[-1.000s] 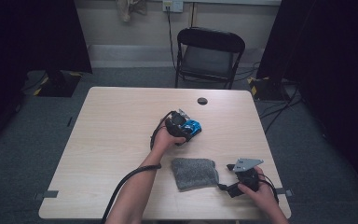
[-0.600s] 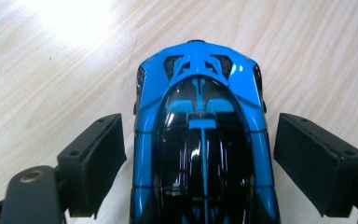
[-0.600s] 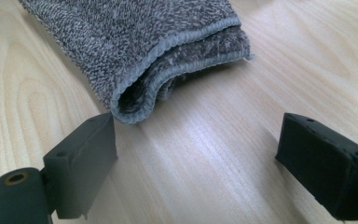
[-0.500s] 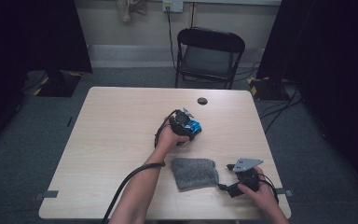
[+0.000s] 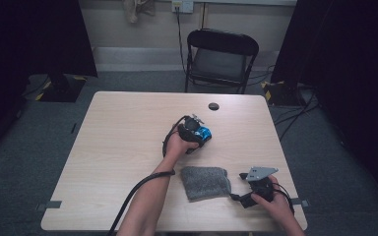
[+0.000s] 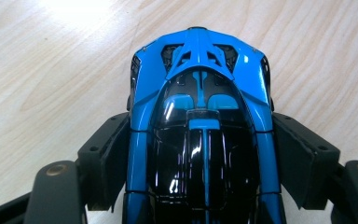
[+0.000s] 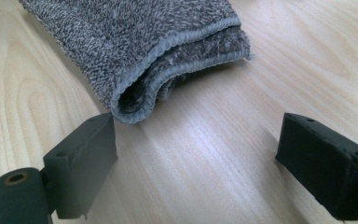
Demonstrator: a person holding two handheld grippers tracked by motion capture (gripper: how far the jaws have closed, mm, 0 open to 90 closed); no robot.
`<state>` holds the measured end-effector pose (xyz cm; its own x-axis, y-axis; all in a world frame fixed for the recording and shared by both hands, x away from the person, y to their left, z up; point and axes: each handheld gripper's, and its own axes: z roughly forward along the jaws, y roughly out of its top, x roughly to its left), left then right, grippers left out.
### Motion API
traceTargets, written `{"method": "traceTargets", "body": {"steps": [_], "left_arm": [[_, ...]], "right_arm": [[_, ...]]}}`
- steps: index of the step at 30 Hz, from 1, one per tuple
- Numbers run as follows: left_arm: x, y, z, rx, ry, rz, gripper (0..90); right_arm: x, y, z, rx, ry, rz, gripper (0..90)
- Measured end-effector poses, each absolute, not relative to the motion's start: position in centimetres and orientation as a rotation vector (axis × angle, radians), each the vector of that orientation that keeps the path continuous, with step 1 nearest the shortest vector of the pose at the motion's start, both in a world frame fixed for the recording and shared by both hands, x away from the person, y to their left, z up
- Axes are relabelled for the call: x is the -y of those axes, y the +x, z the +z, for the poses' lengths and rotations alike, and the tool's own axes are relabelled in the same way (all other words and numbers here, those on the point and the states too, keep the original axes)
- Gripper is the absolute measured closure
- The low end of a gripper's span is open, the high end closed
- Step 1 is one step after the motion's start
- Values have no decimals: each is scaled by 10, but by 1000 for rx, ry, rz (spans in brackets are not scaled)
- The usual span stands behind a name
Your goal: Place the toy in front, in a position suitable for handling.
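Observation:
A blue and black toy car [image 6: 200, 107] stands on the wooden table [image 5: 123, 142], right of its middle [image 5: 205, 133]. My left gripper [image 6: 200, 144] reaches over it from behind; its jaws have just been closing, and both pads [image 6: 107, 154] now lie against the car's sides. In the high view the left gripper [image 5: 196, 132] sits under the person's left hand. A folded grey towel [image 5: 204, 182] lies near the front edge. My right gripper [image 5: 240, 197] rests just right of it, open, its left pad beside the towel's folded corner [image 7: 135, 102], nothing between the jaws [image 7: 196, 154].
A small black round object [image 5: 213, 106] lies near the table's far edge. A black folding chair [image 5: 221, 56] stands behind the table. Cables trail from both grippers off the front edge. The left half of the table is bare wood.

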<state>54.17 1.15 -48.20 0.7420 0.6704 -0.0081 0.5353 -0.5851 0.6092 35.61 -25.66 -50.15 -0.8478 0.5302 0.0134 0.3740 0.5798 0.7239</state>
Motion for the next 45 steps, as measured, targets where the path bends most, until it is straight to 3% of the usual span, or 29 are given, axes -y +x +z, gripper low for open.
{"method": "traceTargets", "body": {"steps": [10, 29, 36, 45], "left_arm": [[-20, 542, -469, -929, 2363, 293, 270], [-17, 540, -484, -953, 2351, 335, 258], [-19, 540, -485, -998, 2325, 360, 159], [-21, 539, -490, -997, 2307, 362, 152]], "right_arm": [[257, 356, -501, -2606, 756, 1123, 112], [257, 356, -502, -2606, 755, 1122, 111], [257, 356, -502, -2606, 755, 1122, 112], [257, 356, -502, -2606, 754, 1122, 111]]}}
